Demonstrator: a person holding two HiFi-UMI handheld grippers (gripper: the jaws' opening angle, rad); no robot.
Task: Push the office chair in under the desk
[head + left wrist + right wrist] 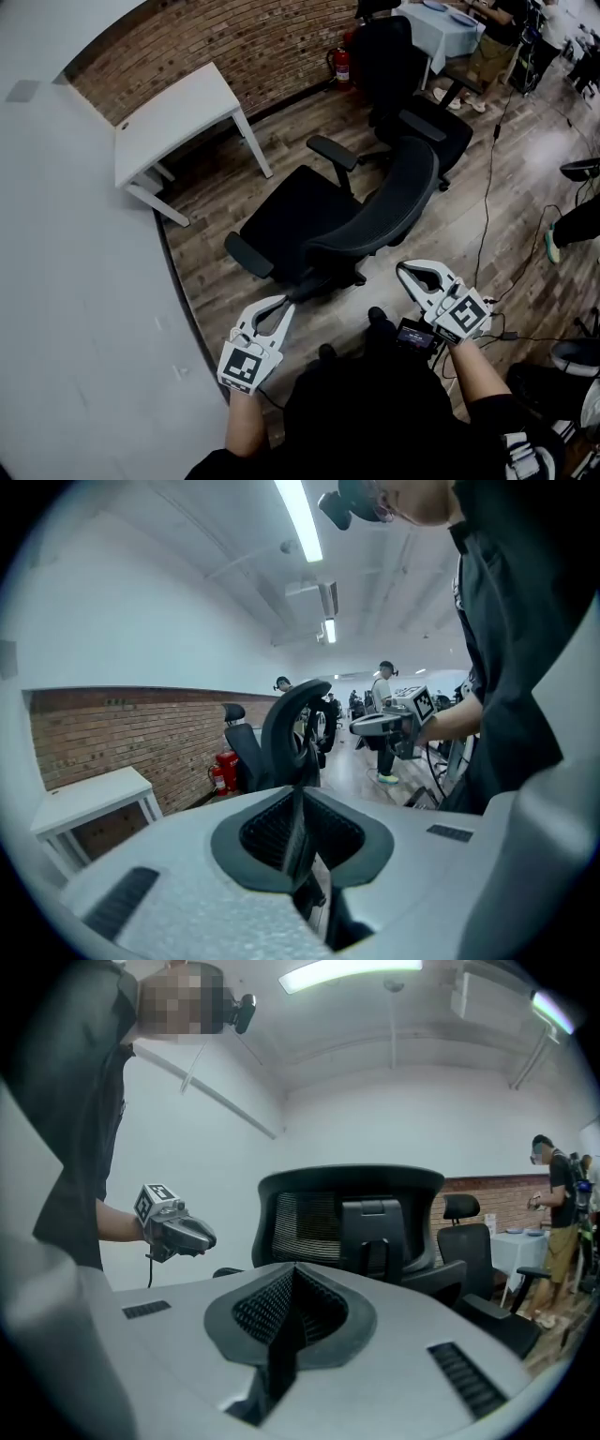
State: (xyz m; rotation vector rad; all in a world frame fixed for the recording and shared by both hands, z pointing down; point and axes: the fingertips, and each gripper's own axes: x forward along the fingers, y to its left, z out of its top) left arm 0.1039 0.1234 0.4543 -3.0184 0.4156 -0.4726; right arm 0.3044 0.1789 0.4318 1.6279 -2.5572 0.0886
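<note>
A black office chair (295, 214) stands on the wood floor, its seat facing the white desk (173, 117) at the upper left and its mesh backrest (394, 202) towards me. My left gripper (287, 302) is shut and empty, just short of the chair's near left side. My right gripper (402, 269) is also shut and empty, a little behind the backrest's right end. The right gripper view shows the backrest (352, 1218) straight ahead beyond my right gripper (292, 1283). In the left gripper view, my left gripper (298, 808) has the backrest (286, 728) edge-on and the desk (89, 799) at left.
A white wall (75, 328) runs along the left, and a brick wall lies behind the desk. A second black chair (403, 84) stands beyond the first. A fire extinguisher (341, 66), a cloth-covered table (441, 28) with people and floor cables (487, 187) are at the right.
</note>
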